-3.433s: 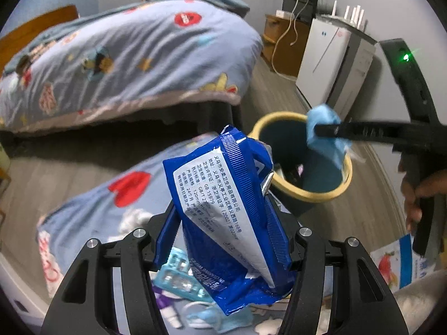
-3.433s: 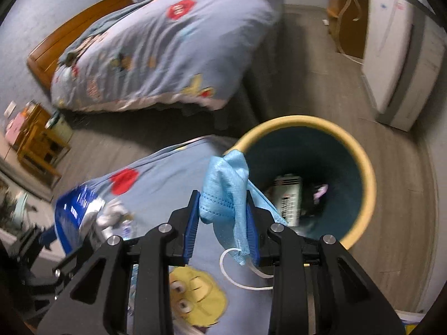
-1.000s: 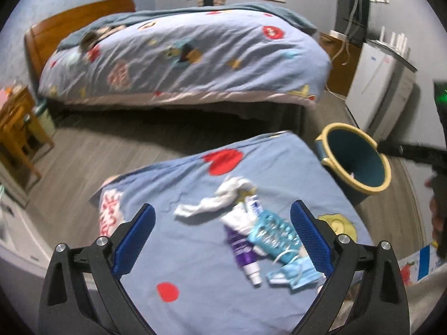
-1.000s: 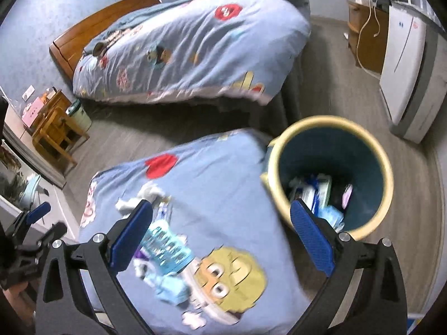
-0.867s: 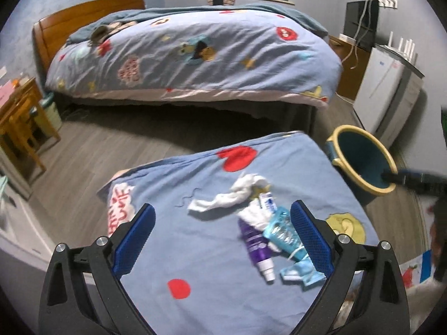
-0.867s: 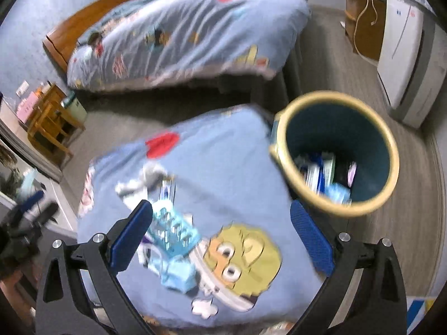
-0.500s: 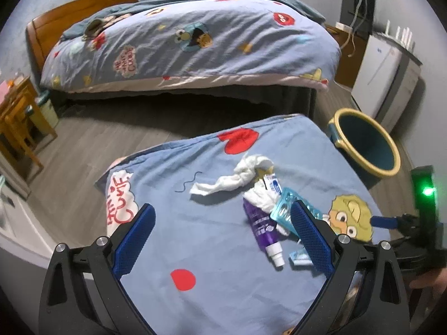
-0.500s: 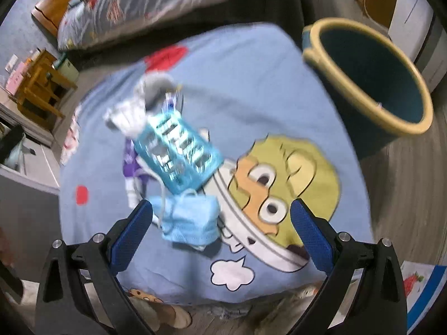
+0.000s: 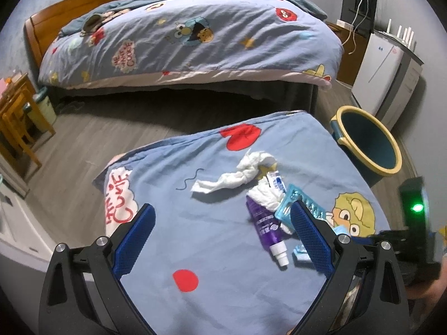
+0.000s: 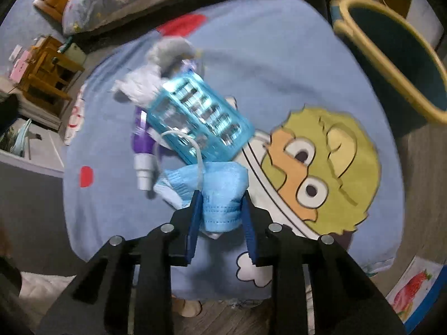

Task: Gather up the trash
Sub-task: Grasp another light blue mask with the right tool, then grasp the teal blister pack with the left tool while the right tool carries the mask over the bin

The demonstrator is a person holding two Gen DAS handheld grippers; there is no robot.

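Trash lies on a blue cartoon cloth (image 9: 212, 223): a twisted white tissue (image 9: 232, 176), a purple tube (image 9: 265, 223), a teal blister pack (image 10: 198, 120) and a light-blue face mask (image 10: 218, 192). My right gripper (image 10: 220, 203) is shut on the face mask at the cloth's near edge. My left gripper (image 9: 220, 231) is open and empty, held above the cloth to the left of the pile. The blue bin with a yellow rim (image 9: 366, 145) stands on the floor at the right and also shows in the right wrist view (image 10: 391, 44).
A bed with a blue quilt (image 9: 195, 36) stands behind. A white appliance (image 9: 385, 69) and a wooden cabinet stand at the right wall. Wooden furniture (image 9: 16, 111) is at the left. The right gripper's body (image 9: 413, 229) shows at the left view's right edge.
Both grippers dropped their earlier loads and opened. The right gripper came down from the bin to the cloth and closed on the face mask. The left gripper stayed open.
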